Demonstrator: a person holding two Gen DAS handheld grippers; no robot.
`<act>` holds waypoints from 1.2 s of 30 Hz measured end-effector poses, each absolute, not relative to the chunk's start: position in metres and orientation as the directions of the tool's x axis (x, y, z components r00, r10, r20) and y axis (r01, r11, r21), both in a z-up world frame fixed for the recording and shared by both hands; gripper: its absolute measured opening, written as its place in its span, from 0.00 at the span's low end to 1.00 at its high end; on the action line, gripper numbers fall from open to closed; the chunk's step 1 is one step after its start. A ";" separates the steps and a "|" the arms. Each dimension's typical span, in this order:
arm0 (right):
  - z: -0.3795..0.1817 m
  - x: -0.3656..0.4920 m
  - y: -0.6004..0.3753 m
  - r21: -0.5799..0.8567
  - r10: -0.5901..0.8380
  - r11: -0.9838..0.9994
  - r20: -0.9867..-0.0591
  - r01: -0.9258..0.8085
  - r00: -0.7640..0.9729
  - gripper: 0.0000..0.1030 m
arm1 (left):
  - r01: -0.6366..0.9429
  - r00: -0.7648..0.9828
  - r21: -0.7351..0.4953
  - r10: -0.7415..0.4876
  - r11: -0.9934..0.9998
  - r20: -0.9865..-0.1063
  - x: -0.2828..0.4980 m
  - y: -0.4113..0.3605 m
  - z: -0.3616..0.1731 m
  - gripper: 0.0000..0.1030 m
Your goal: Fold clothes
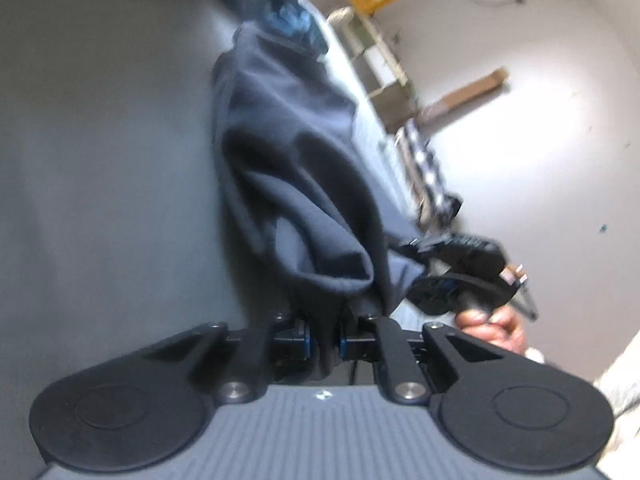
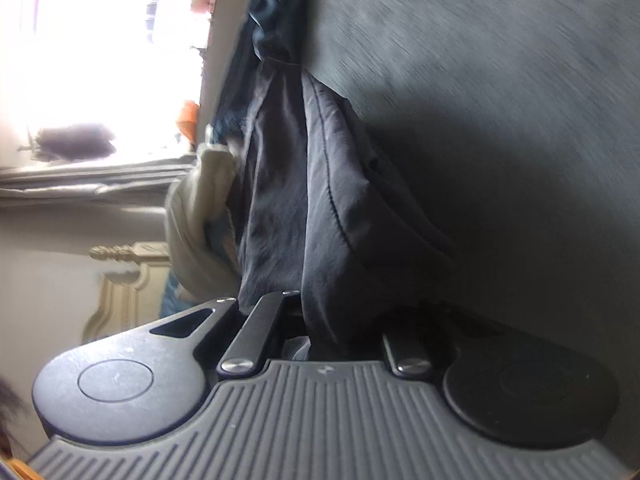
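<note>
The grey surface (image 1: 100,160), perhaps a bed or a counter, filled the side of both tilted views, with white floor (image 1: 520,140) and a shelf (image 1: 376,60) beyond. The dark navy garment (image 1: 288,152) hung stretched, its long axis running straight away from both grippers. The left gripper (image 1: 324,346) had its jaws closed on one end of the cloth; the right gripper (image 2: 316,336) pinched cloth likewise, just beside it.
</note>
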State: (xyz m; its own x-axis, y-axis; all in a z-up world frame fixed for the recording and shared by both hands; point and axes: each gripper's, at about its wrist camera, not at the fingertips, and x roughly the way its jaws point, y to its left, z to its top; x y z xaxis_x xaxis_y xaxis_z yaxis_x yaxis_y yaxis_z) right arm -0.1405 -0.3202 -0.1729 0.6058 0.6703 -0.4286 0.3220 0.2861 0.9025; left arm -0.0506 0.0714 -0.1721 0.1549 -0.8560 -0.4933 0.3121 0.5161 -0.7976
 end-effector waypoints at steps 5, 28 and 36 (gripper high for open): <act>-0.158 -0.149 -0.318 0.776 0.605 0.528 -0.629 0.346 0.488 0.50 | 0.282 0.149 -0.743 -0.793 0.607 -0.591 -0.065 0.068 -0.187 0.48; -0.095 -0.025 -0.345 0.635 0.490 0.772 -0.597 0.002 0.636 0.75 | 0.308 0.484 -0.681 -0.726 0.664 -0.489 0.015 0.075 -0.140 0.59; -0.138 0.017 -0.345 0.750 0.613 0.661 -0.544 0.005 0.573 0.79 | 0.327 0.500 -0.689 -0.737 0.647 -0.455 0.039 0.063 -0.142 0.49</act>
State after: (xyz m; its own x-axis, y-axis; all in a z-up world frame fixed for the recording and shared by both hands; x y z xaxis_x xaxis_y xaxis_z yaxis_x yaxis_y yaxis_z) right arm 0.0171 -0.3448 -0.1380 0.5728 0.6128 -0.5444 0.0051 0.6615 0.7500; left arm 0.0394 0.0627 -0.1423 0.4995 -0.7373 -0.4547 0.3275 0.6467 -0.6889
